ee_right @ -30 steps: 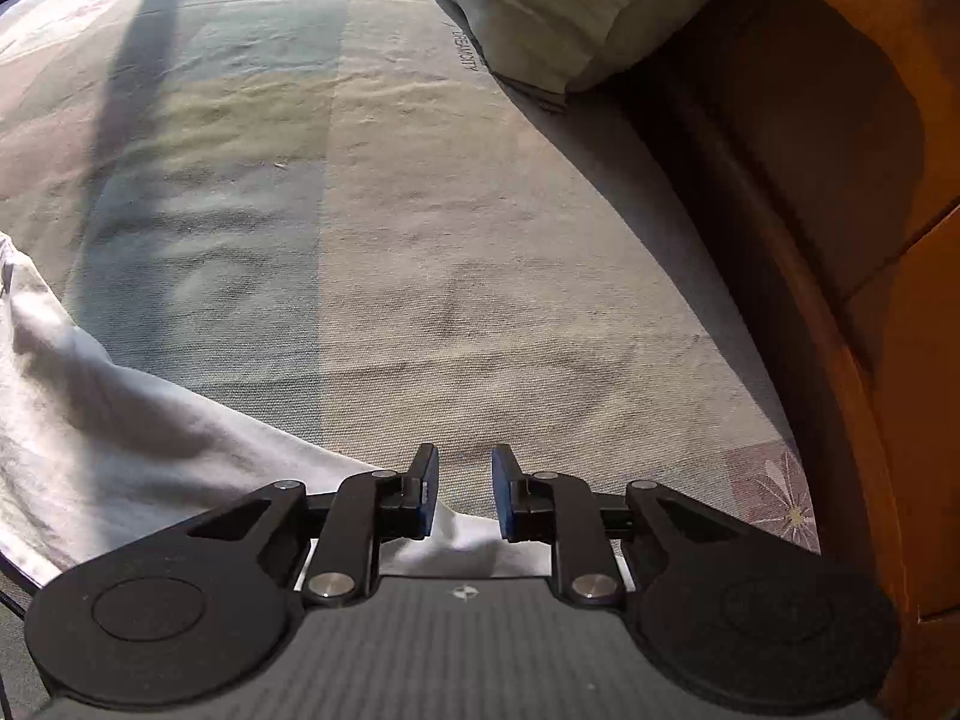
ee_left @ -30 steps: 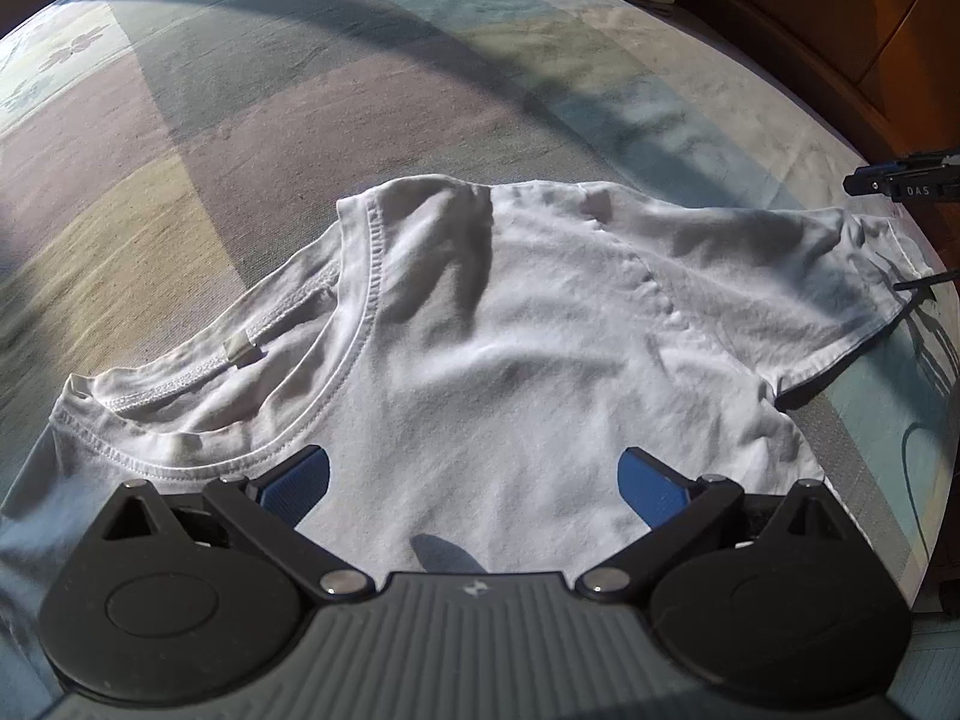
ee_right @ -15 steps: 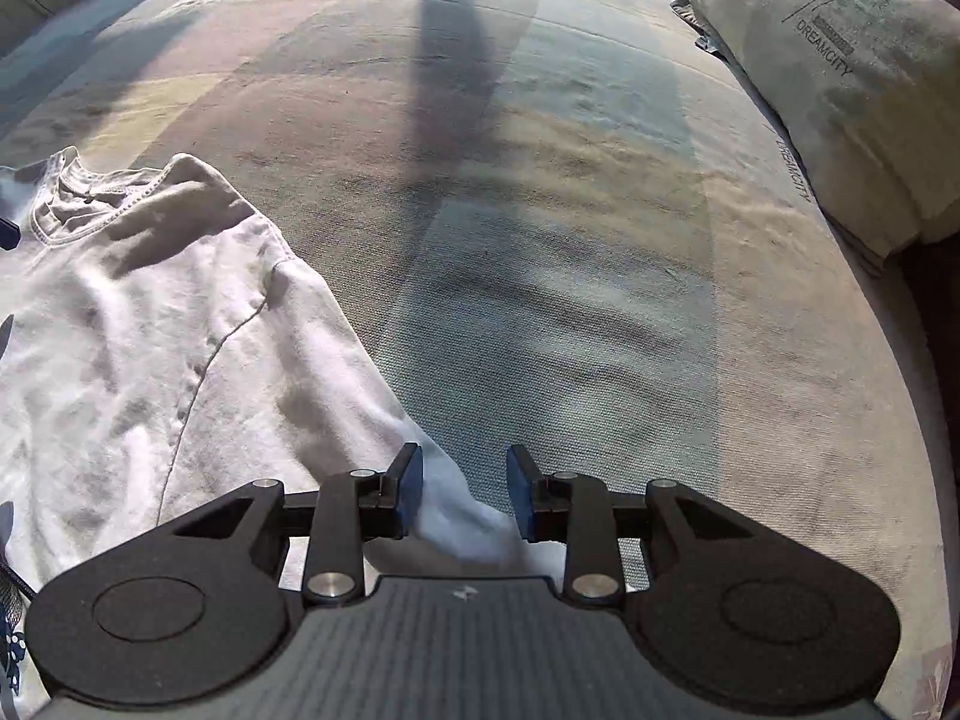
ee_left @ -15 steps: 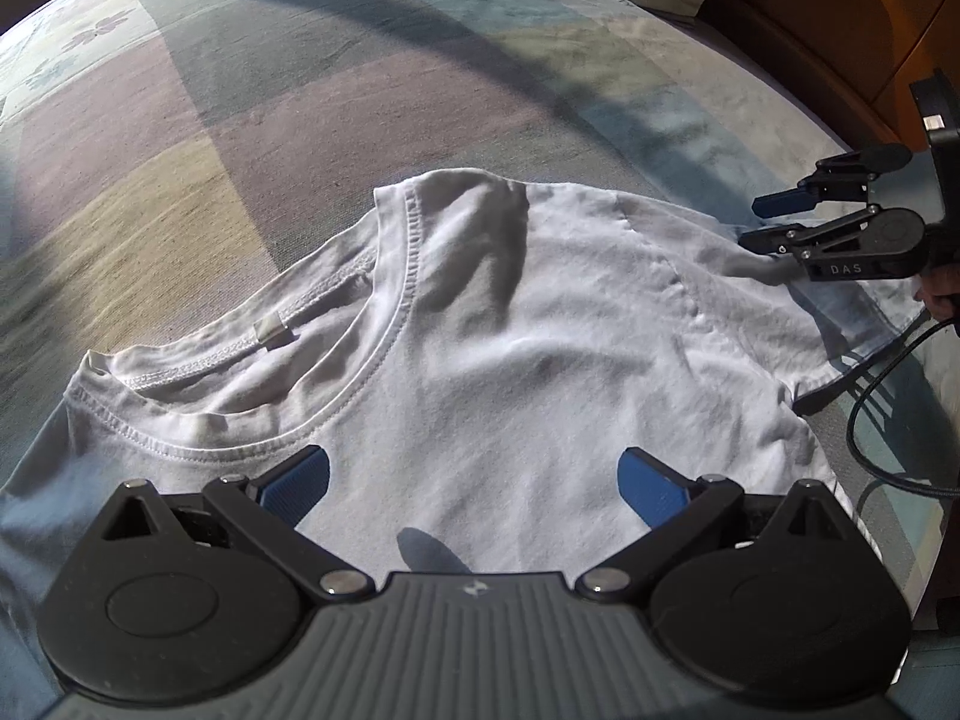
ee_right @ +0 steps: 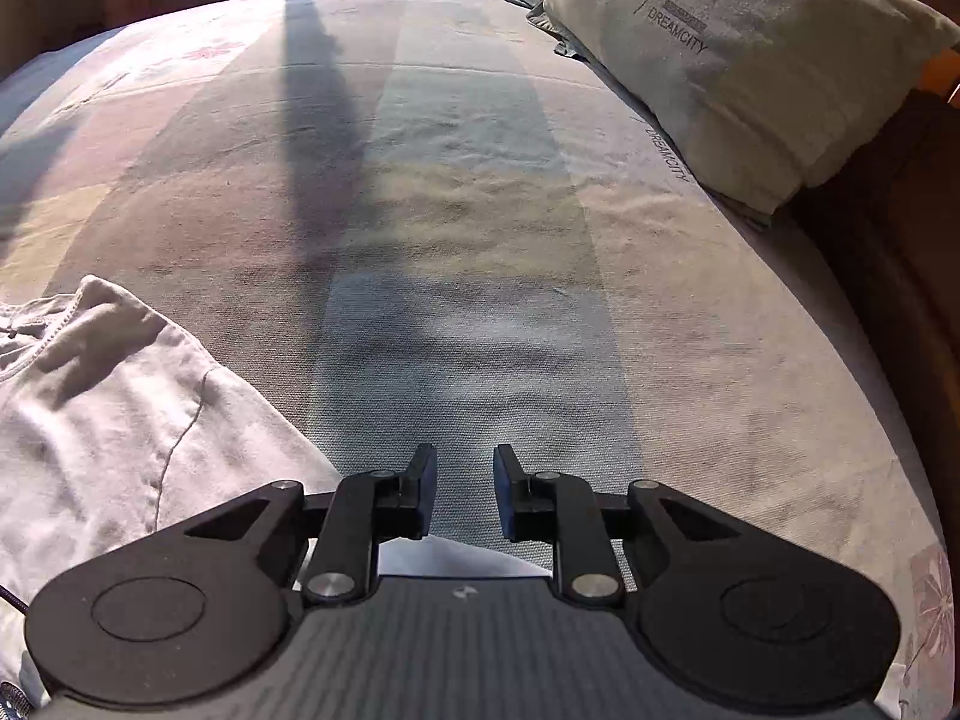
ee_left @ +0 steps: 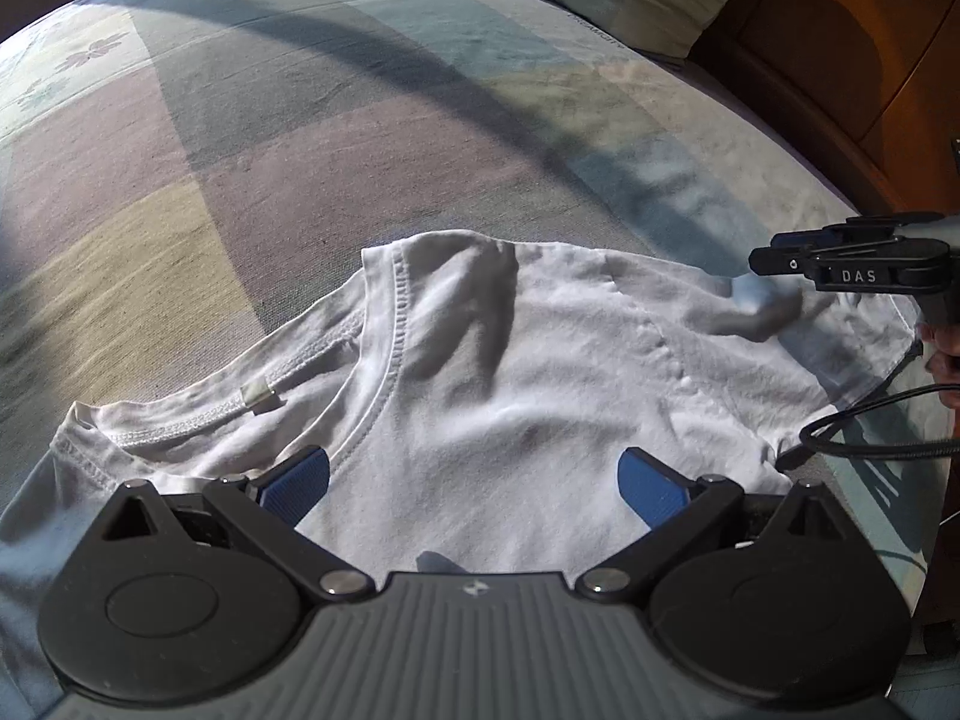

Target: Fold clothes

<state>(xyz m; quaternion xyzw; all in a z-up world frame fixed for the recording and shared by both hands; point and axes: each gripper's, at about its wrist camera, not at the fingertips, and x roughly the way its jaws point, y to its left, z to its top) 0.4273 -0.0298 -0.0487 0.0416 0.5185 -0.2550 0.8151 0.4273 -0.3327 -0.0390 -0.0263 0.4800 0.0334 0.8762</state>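
A white T-shirt [ee_left: 540, 396] lies spread on the striped bedsheet [ee_left: 252, 138], neckline toward the left and one short sleeve toward the right. My left gripper [ee_left: 474, 483] hovers over the chest area, open wide, with nothing between its blue pads. My right gripper [ee_left: 765, 255] hangs just over the right sleeve. In the right wrist view the right gripper [ee_right: 465, 492] shows a narrow gap with only bedsheet [ee_right: 480, 210] seen through it. The sleeve's edge shows beneath the fingers, and the T-shirt [ee_right: 108, 420] lies to the left.
A pale pillow [ee_right: 738, 54] rests at the far right of the bed against a wooden frame [ee_right: 888, 252]. A black cable [ee_left: 864, 420] trails over the sleeve's edge from the right gripper. A hand [ee_left: 945, 354] holds that gripper at the right border.
The right gripper has swung left, from the bed's right edge to over the sleeve. Its gap narrowed slightly in the last half second. The left gripper stayed open over the shirt.
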